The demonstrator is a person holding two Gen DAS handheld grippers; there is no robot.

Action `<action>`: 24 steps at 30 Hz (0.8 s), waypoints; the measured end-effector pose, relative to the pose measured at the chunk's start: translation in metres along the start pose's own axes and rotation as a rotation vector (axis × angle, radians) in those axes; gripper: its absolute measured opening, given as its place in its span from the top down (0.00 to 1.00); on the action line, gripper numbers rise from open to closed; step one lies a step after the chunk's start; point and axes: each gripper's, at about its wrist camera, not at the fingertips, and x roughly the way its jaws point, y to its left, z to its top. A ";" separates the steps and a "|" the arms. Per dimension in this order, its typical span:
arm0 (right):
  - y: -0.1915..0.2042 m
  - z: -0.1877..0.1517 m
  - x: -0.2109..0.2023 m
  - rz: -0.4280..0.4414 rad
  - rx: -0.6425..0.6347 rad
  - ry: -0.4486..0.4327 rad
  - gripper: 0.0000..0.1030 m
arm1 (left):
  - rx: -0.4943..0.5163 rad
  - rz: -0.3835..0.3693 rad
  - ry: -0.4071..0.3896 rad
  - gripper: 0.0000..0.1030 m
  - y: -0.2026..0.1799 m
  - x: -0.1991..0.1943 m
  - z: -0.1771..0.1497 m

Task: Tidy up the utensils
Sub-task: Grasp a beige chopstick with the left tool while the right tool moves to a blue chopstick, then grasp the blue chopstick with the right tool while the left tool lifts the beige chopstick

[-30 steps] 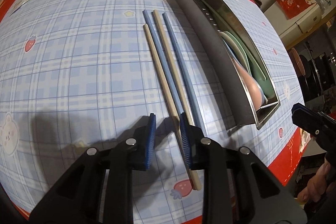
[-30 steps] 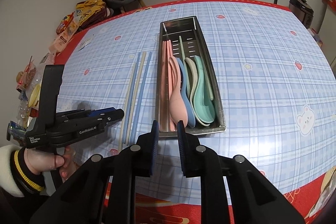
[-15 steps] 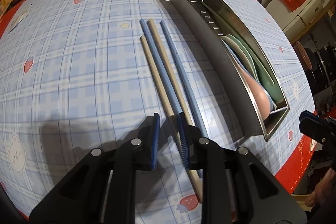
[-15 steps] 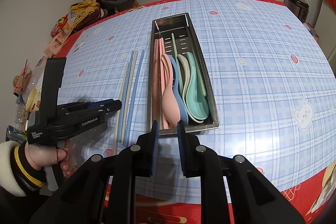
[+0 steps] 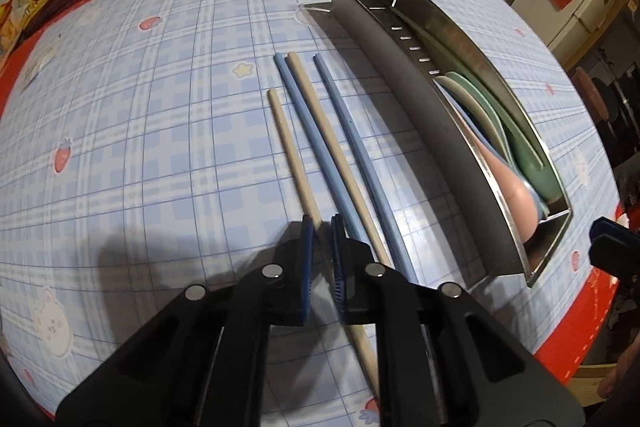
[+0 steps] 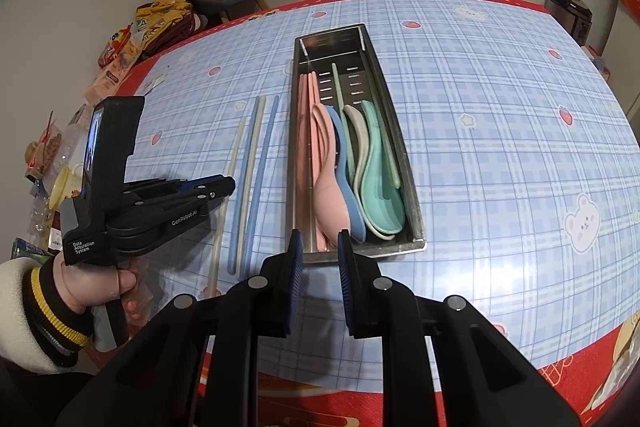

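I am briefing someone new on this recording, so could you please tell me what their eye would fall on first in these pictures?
Probably the steel tray in the middle of the blue checked table, packed with pastel spoons. Next, four loose chopsticks, two blue and two beige, lie side by side on the cloth just left of the tray. The left gripper is shut on the outermost beige chopstick near its close end.

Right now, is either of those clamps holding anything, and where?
The left gripper pinches the outermost beige chopstick near its close end. The right gripper holds nothing.
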 end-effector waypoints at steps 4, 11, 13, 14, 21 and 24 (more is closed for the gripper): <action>0.009 0.007 0.006 0.016 -0.022 0.005 0.83 | -0.036 -0.007 0.001 0.90 0.017 -0.005 -0.007; 0.048 0.031 0.036 0.050 -0.128 0.050 0.83 | -0.173 0.012 -0.020 0.90 0.075 -0.024 -0.029; 0.061 0.038 0.050 0.052 -0.156 0.070 0.83 | -0.205 0.021 -0.029 0.90 0.089 -0.029 -0.036; 0.069 0.042 0.060 0.047 -0.172 0.083 0.84 | -0.219 0.023 -0.033 0.90 0.095 -0.031 -0.039; 0.100 0.058 0.112 -0.012 -0.246 0.185 0.84 | -0.289 0.027 -0.056 0.88 0.130 -0.047 -0.062; 0.102 0.061 0.122 -0.027 -0.245 0.210 0.84 | -0.293 0.009 -0.053 0.88 0.133 -0.053 -0.072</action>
